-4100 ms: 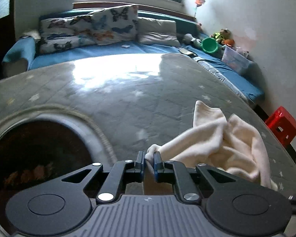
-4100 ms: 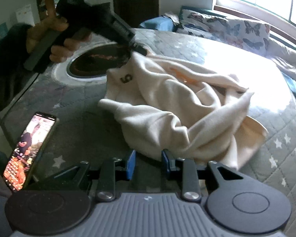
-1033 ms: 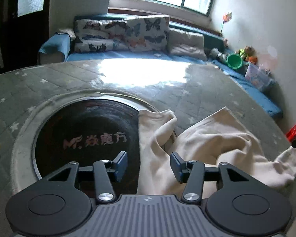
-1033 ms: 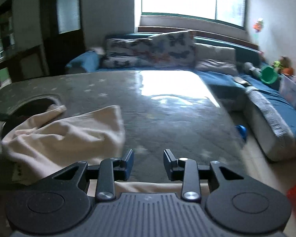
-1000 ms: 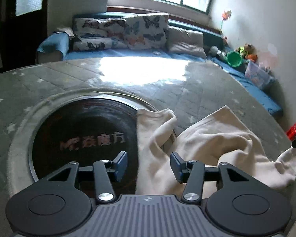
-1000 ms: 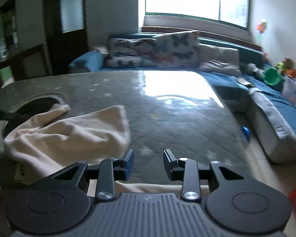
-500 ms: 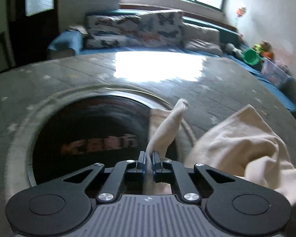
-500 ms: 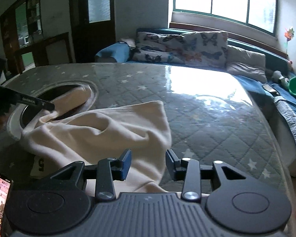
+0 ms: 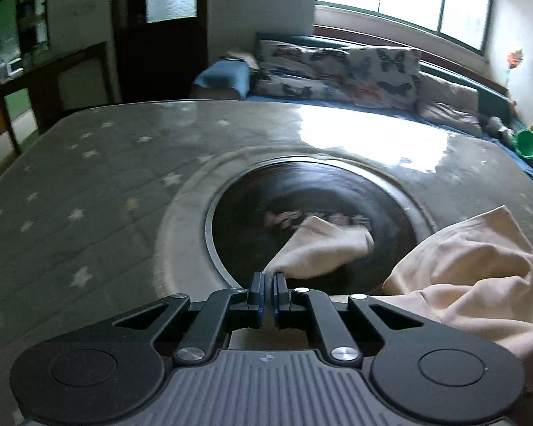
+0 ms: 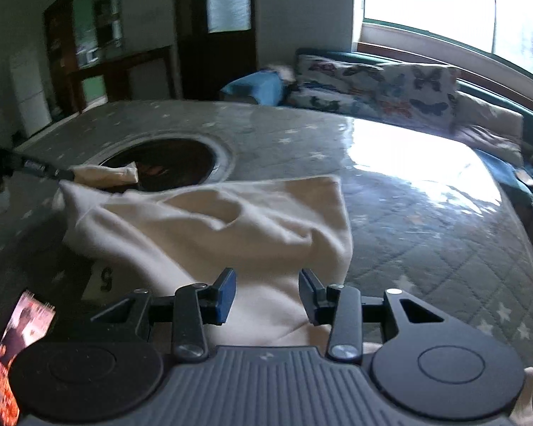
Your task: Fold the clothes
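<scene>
A cream garment point(image 10: 213, 220) lies crumpled on the grey quilted table cover point(image 9: 89, 184). In the left wrist view its bulk point(image 9: 472, 266) sits at the right, and one sleeve end point(image 9: 323, 248) stretches over the dark round inset point(image 9: 302, 184). My left gripper point(image 9: 268, 278) is shut on that sleeve end. From the right wrist view the same gripper point(image 10: 58, 174) shows at the far left, with the sleeve point(image 10: 106, 174) pulled taut. My right gripper point(image 10: 266, 284) hovers open over the garment's near part, and cloth shows between its fingers without being pinched. A tag marked 5 point(image 10: 105, 280) shows at the garment's left.
A lit phone point(image 10: 17, 348) lies near the table's front left corner. Behind the table stands a blue sofa with butterfly cushions point(image 9: 355, 67), under a bright window. A green tub point(image 9: 527, 142) sits at the far right. A dark door and cabinets stand at the back left.
My left gripper closed on the sleeve end and drew it out over the dark inset. The right wrist view swung left, so the garment now lies under the right jaws.
</scene>
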Available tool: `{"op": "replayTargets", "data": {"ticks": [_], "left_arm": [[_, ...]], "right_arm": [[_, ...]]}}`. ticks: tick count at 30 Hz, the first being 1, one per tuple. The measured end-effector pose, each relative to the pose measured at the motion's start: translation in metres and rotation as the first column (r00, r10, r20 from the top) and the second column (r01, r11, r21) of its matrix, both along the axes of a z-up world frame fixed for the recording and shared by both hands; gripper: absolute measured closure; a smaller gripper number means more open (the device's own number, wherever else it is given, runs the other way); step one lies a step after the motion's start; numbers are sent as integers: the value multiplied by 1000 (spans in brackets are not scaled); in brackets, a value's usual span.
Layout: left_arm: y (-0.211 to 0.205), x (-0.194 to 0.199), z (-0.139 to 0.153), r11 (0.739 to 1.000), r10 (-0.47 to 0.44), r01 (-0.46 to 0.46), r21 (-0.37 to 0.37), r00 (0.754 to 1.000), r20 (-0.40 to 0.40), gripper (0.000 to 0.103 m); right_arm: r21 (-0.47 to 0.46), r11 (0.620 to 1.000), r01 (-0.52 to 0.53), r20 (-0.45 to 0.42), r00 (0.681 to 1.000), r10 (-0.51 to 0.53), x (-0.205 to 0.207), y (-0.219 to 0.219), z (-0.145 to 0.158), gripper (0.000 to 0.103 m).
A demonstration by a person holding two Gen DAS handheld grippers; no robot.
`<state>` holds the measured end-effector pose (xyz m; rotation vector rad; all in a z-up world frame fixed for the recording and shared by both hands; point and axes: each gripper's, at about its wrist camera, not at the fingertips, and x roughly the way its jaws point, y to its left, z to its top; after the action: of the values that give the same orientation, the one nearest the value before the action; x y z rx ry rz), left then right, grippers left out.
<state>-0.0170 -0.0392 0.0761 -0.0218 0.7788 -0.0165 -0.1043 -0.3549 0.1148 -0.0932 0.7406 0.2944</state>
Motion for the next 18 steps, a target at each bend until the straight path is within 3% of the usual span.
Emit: {"op": "replayTargets", "data": {"ticks": [5, 8, 11, 18], "left_arm": [[12, -4, 0, 1000, -5, 6, 8, 999, -47, 92], [15, -4, 8, 1000, -23, 23, 4, 999, -48, 77], [10, -4, 25, 999, -47, 47, 13, 999, -6, 75], [-24, 2, 48, 977, -203, 205, -57, 978, 38, 75]], "right_arm": [[-2, 996, -90, -73, 993, 90, -7, 12, -8, 64], [11, 994, -111, -71, 991, 112, -6, 10, -2, 64], [31, 995, -99, -39, 994, 100, 4, 3, 12, 64], [4, 999, -40, 26, 999, 40, 52, -7, 22, 64]]}}
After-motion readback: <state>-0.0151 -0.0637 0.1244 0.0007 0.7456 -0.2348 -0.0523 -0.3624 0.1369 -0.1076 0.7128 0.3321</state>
